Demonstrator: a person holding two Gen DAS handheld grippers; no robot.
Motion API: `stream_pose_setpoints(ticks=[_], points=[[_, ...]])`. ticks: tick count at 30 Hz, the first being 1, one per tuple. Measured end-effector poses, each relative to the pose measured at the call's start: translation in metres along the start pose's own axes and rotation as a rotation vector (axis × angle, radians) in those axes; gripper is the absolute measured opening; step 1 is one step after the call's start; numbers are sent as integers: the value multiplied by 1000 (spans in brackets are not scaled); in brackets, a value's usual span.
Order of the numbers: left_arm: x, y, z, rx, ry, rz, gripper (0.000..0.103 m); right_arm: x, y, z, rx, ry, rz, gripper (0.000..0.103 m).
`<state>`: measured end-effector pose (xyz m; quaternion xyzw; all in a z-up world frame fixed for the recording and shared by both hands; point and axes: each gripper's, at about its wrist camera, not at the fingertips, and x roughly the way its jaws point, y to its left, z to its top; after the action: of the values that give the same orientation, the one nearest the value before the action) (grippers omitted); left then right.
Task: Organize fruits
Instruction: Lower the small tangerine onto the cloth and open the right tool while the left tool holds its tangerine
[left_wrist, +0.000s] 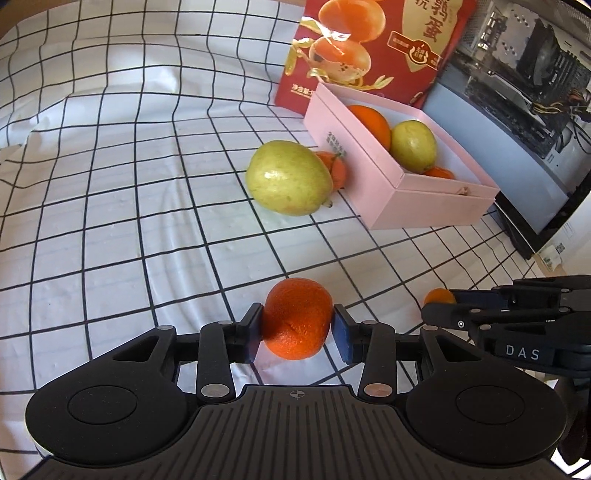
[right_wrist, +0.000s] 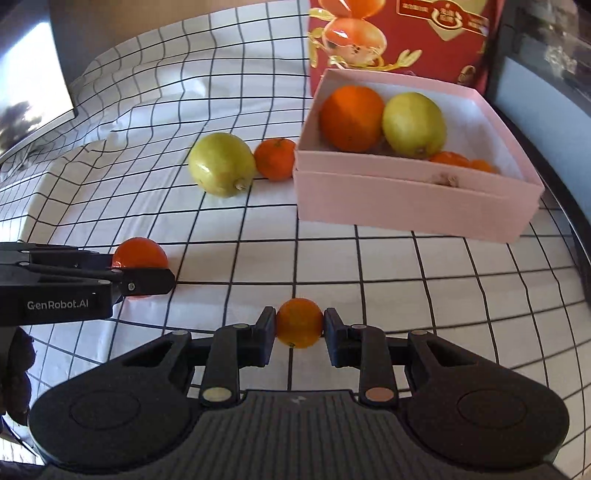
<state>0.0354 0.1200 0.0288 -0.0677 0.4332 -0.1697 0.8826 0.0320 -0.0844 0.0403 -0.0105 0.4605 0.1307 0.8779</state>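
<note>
While both grippers hang over the grid-patterned tablecloth (left_wrist: 110, 229), each has a fruit pinched between its pads. The left gripper (left_wrist: 297, 326) is clamped on a deep-orange mandarin (left_wrist: 297, 319), its 2 blue pads pressing the fruit's sides. The right gripper (right_wrist: 300, 328) is closed tight on a smaller, paler orange fruit (right_wrist: 300, 323), likely a kumquat, with its jaws narrow. From the right wrist view the left gripper's finger crosses in front of the mandarin at the left edge; from the left wrist view the right gripper shows at the lower right with its small fruit at the tip.

Farther back sits an open pink box (right_wrist: 406, 206) holding 1 large orange (right_wrist: 351, 112), 1 yellow-green fruit (right_wrist: 413, 123) touching it, and at least 2 small orange fruits at its near wall. Just left of the box, on the cloth, lie a second yellow-green fruit (right_wrist: 221, 164) and a tangerine (right_wrist: 275, 158), touching each other. A red printed carton (right_wrist: 402, 33) stands behind the box.
</note>
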Motion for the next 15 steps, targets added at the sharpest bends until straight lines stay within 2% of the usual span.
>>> stream_pose_setpoints(ticks=[3,5,15], points=[[-2,1,0,-7,-6,4,44,-3,-1,-4,8,-15,-10,36],[-4,2,-1,-9,-14,10,44,-4,-1,-7,11,-20,-28,54],[-6,-2,-1,9,-16,39,44,-4,-2,-24,20,-58,-73,67]])
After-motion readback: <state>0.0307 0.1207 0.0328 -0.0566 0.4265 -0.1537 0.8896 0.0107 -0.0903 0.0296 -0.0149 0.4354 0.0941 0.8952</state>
